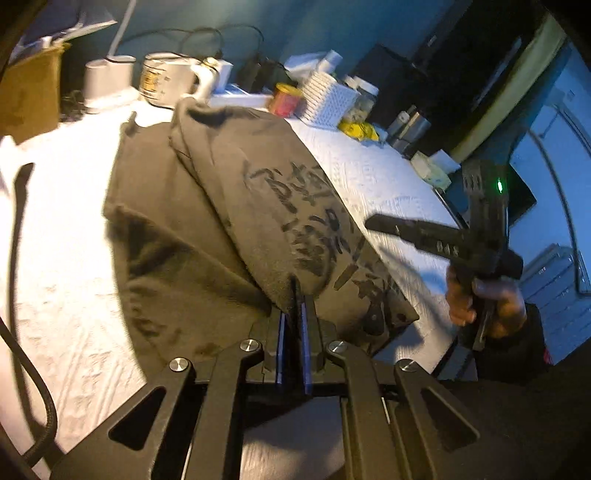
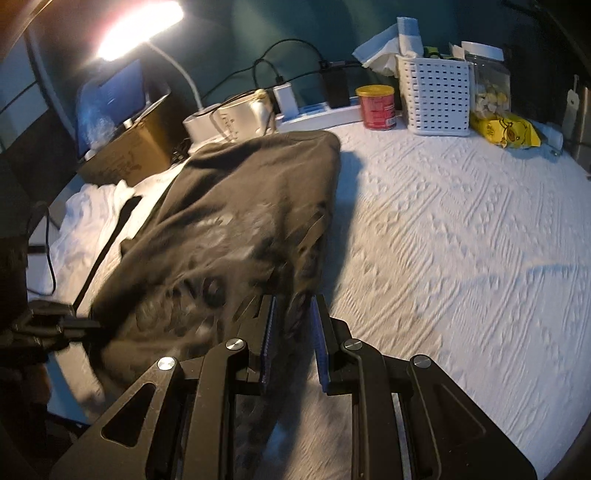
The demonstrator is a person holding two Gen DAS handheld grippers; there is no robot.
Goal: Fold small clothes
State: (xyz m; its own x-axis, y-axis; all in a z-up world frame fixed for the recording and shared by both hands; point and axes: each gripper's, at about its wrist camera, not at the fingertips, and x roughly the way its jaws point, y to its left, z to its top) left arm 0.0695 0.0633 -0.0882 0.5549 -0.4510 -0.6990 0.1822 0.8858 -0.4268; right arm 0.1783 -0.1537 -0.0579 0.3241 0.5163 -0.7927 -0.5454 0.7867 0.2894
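Dark T-shirt (image 1: 236,206), a soft olive-brown knit with a blurred black print across its chest, lies partly folded on the white cloth (image 1: 380,173) that covers the table. One layer is doubled over another, leaving a rounded fold toward the far edge and a loose sleeve near the left edge. The cloth is quilted, with raised zigzag ridges.

Along the far edge stand a white perforated plastic basket (image 2: 436,99), a red tin with a yellow lid (image 2: 378,107), a clear jar with a white lid (image 2: 487,77), a crinkled yellow packet (image 2: 506,131), a white power strip (image 2: 321,112) with black plugs and cables, and a pale mug (image 2: 240,114). A cardboard box (image 2: 129,151) sits at the far left corner beneath a lit desk lamp (image 2: 140,26). The wall behind is teal.

The left gripper (image 1: 295,291) points steeply down at the near edge, its blue-padded jaws pressed almost together on a pinch of the shirt's hem. The right gripper (image 2: 291,306) also tilts down, its jaws part-way apart with shirt fabric running between the pads; whether they press it I cannot tell. In the left wrist view a hand (image 1: 484,299) grasps the right gripper's handle beyond the table's right edge.
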